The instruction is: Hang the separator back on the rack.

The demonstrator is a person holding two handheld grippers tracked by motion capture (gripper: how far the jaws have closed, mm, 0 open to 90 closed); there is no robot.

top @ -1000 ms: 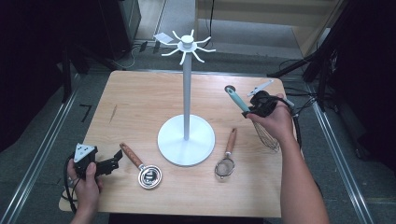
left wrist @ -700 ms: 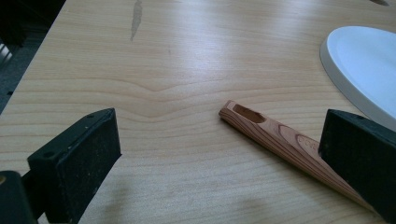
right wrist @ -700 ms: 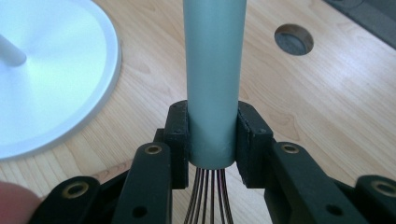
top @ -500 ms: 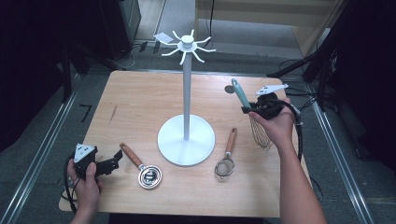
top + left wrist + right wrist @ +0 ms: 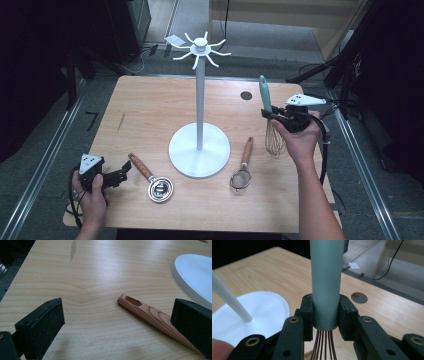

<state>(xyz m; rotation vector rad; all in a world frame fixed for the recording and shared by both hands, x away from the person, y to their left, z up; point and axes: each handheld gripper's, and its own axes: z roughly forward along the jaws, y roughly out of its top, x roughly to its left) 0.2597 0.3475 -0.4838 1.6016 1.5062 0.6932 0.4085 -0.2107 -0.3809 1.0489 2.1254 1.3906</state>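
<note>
High view, pale wooden tabletop (image 5: 150, 110) over dark floor, white hook stand (image 5: 199, 100) at centre, right claw (image 5: 272, 116) clenched on upright teal-handled whisk (image 5: 265, 95), left gripper view, left claw (image 5: 117, 325) released astride wooden handle (image 5: 150, 317), right gripper view, whisk handle pinched between pads.

The high view sat above the person's edge of the surface (image 5: 150, 115), looking forward and down over all of it. The left gripper view skimmed low and close across the wood, and the right gripper view was closer still. All three caught the white stand (image 5: 199, 150) (image 5: 197, 275) (image 5: 249, 315).
</note>
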